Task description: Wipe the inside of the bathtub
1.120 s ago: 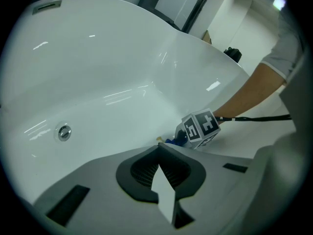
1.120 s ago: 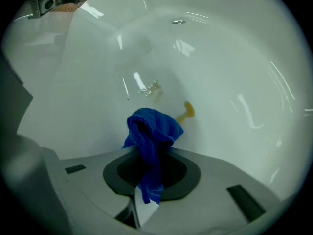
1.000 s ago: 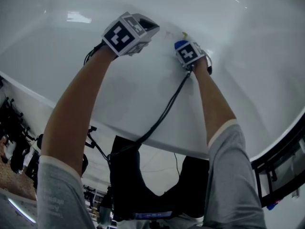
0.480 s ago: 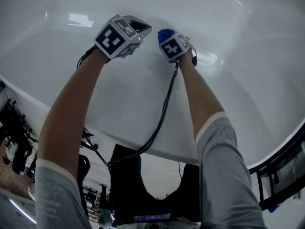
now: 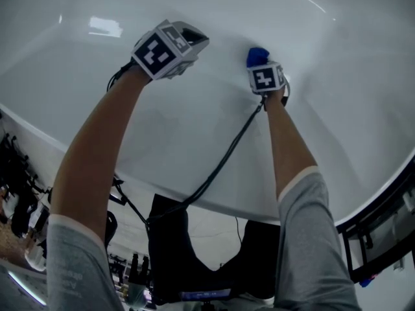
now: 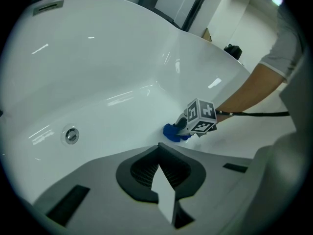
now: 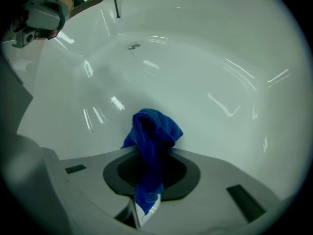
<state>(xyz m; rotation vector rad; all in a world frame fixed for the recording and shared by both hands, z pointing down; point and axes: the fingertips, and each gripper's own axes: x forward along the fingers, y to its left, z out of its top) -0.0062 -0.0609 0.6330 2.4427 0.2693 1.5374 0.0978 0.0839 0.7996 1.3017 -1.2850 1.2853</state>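
Inside the white bathtub point(image 5: 337, 128): blue cloth point(image 7: 152, 131) pressed against the wall
Right gripper point(image 7: 145, 210) jaws are clamped on the cloth; left gripper point(image 6: 164, 199), just to its left, has its jaws closed together and empty

No words, numbers or brand names can be read anywhere in these views. The left marker cube point(image 5: 167, 49) and the right marker cube point(image 5: 264, 78) carry only black-and-white square code patterns, which are not letters or digits.
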